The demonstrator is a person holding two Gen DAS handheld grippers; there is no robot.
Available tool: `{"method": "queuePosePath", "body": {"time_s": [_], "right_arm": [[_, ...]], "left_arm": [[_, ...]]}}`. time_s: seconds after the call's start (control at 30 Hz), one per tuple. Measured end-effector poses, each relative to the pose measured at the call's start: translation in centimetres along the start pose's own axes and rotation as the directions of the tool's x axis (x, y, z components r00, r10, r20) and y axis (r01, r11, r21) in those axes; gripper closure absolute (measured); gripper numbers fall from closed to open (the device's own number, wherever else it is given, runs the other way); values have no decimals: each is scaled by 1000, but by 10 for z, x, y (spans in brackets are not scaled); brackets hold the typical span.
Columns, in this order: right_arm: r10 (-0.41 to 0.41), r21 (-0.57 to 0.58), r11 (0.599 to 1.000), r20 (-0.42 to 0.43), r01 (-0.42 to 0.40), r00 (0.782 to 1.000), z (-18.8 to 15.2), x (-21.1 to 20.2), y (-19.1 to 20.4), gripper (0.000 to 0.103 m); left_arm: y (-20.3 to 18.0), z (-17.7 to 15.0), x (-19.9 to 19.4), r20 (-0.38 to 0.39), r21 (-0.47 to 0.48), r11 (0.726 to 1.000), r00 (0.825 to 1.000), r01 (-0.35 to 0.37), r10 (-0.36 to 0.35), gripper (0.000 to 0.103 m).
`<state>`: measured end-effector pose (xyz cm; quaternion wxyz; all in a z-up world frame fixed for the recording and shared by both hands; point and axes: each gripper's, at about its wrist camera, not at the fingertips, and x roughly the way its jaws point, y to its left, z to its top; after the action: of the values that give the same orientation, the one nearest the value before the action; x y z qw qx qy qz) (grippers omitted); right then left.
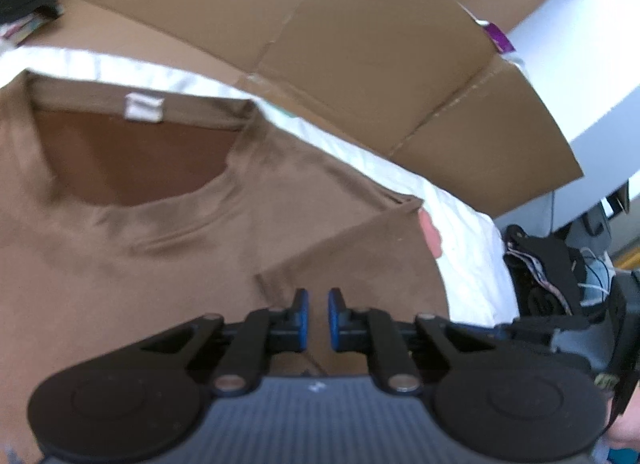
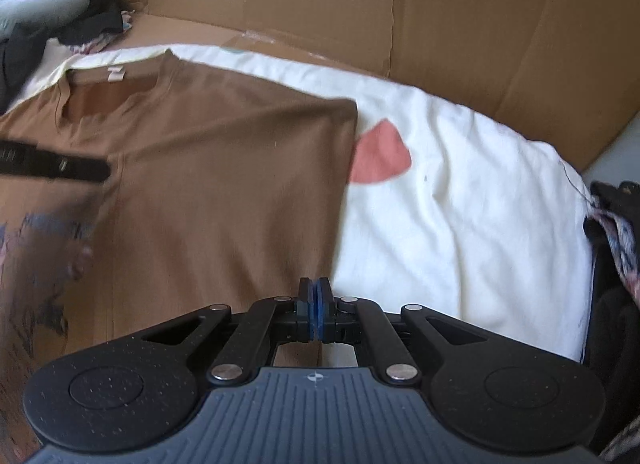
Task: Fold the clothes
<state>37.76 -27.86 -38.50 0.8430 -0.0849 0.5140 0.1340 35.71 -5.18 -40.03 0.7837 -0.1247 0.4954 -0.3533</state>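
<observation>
Right gripper [image 2: 318,284] clenched at brown T-shirt [image 2: 208,168] edge, cloth between pads not discernible, left gripper [image 1: 318,296] slightly parted above folded sleeve, white sheet [image 2: 460,204] beneath, cardboard [image 2: 480,24] behind.

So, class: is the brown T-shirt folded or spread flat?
Partly folded: the brown T-shirt has its sleeve side turned in, a straight edge on the white cloth.
</observation>
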Motion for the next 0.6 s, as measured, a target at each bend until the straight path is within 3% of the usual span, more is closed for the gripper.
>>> {"method": "queuePosePath", "body": {"time_s": [0.2, 0.4, 0.6], "right_arm": [[-13, -34, 999, 2, 13, 1000, -24, -13, 5, 101], [-30, -39, 999, -12, 29, 999, -45, -28, 3, 100], [-13, 1, 1000, 56, 13, 998, -39, -49, 0, 99]], "left_arm": [[-23, -11, 11, -48, 62, 996, 997, 66, -63, 93], [-59, -44, 22, -147, 157, 977, 982, 142, -120, 93], [-77, -76, 21, -233, 223, 959, 965, 175, -122, 92]]}}
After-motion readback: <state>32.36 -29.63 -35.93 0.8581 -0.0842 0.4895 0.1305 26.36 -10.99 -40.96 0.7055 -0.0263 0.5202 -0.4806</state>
